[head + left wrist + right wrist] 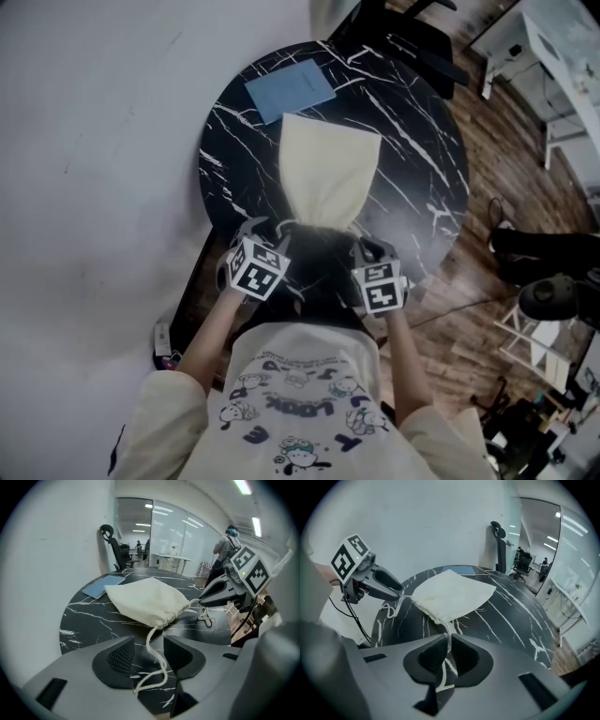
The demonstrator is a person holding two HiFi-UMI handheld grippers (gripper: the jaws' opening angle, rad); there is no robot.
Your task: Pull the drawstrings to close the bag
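The bag [330,169] fills the middle of the table [427,187]; bare tabletop lies on both sides. A blue sheet [290,89] lies just beyond it.

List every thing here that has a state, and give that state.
Bag: lying flat on the table, mouth gathered in.
Left gripper: open, gripping nothing.
Right gripper: shut on the right drawstring.
Left drawstring: slack, lying loose between the left gripper's open jaws.
Right drawstring: pinched between the jaws.
Blue sheet: flat on the table at the bag's far end.
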